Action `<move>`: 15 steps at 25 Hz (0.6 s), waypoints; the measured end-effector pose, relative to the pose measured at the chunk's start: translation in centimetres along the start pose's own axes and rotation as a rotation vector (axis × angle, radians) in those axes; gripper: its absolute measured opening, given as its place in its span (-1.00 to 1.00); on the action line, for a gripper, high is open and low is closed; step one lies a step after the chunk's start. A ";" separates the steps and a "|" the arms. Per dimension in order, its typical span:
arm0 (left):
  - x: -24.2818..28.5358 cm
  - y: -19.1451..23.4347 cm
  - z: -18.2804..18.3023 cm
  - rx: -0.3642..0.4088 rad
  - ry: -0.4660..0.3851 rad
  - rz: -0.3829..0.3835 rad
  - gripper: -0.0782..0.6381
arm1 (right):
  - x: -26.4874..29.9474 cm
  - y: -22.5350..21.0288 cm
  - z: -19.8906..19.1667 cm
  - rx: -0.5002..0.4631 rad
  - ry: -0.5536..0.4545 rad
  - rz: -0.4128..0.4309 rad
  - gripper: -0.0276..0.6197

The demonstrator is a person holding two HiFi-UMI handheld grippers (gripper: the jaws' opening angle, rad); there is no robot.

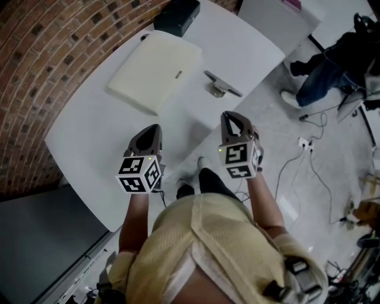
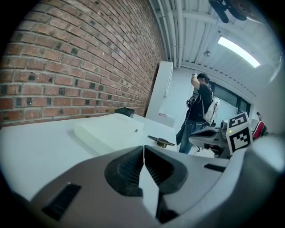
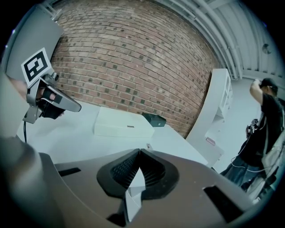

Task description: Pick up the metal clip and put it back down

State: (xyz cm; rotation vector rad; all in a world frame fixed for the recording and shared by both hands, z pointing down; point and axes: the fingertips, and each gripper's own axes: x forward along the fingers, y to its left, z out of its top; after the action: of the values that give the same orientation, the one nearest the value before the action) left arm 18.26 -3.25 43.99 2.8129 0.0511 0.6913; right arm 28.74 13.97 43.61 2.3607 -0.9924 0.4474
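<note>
**Table** (image 1: pixel 237 47): white, rounded corners, against a brick wall. It carries every item below.

**Cream slab** (image 1: pixel 155 70): flat rectangular pad or case lying at 10 o'clock from the table's middle. Not part of the task.

**Black box** (image 1: pixel 176 15): small and dark, at the table's far edge, just beyond the slab at 12 o'clock.

**Left hand-held gripper** (image 1: pixel 155 128): over the near part of the table at 7 o'clock. Its jaws are closed tip to tip with nothing between them, as its own view shows (image 2: pixel 143 147).

**Right hand-held gripper** (image 1: pixel 230 116): over the table's near right edge at 5 o'clock. Its jaws are likewise pressed together and empty (image 3: pixel 139 151).

**Metal clip** (image 1: pixel 222 85): the task's thing.
- Position: it lies on the table near the right edge, at 12 o'clock from the right hand-held gripper and well apart from both. It touches nothing else.
- Form: in the left gripper view (image 2: pixel 161 141) it reads as a thin dark bar across a short, brassy raised body.
- Handling, as judged:
  - rigid, and light enough for one gripper
  - smooth metal, so likely to slide or twist in the pads
  - not fragile
- Grasp: the bar sits low and flat and offers little to pinch. The raised body under its middle looks the better hold, with the jaws opened first and closed across its narrow width, near the balance point, to stop the bar swinging.
</note>
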 end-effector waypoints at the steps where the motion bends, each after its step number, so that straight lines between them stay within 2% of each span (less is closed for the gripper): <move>1: -0.1 0.0 -0.1 0.000 0.000 -0.002 -0.76 | -0.2 0.1 0.0 0.002 0.000 0.000 -0.90; 4: -0.5 -0.2 -0.3 -0.001 0.000 -0.011 -0.76 | -1.0 0.3 -0.2 0.016 -0.008 0.000 -0.90; 11: -1.5 -0.4 -0.3 -0.011 -0.014 -0.013 -0.76 | -2.3 0.2 -0.1 0.130 -0.028 -0.002 -0.91; 15: -1.9 -0.4 -0.4 -0.008 -0.017 -0.013 -0.76 | -2.7 0.4 0.1 0.160 -0.034 0.006 -0.91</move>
State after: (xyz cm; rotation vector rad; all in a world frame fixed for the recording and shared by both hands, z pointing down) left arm 16.45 -2.92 43.34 2.8078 0.0626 0.6634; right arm 26.60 15.17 42.34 2.5154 -1.0133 0.5073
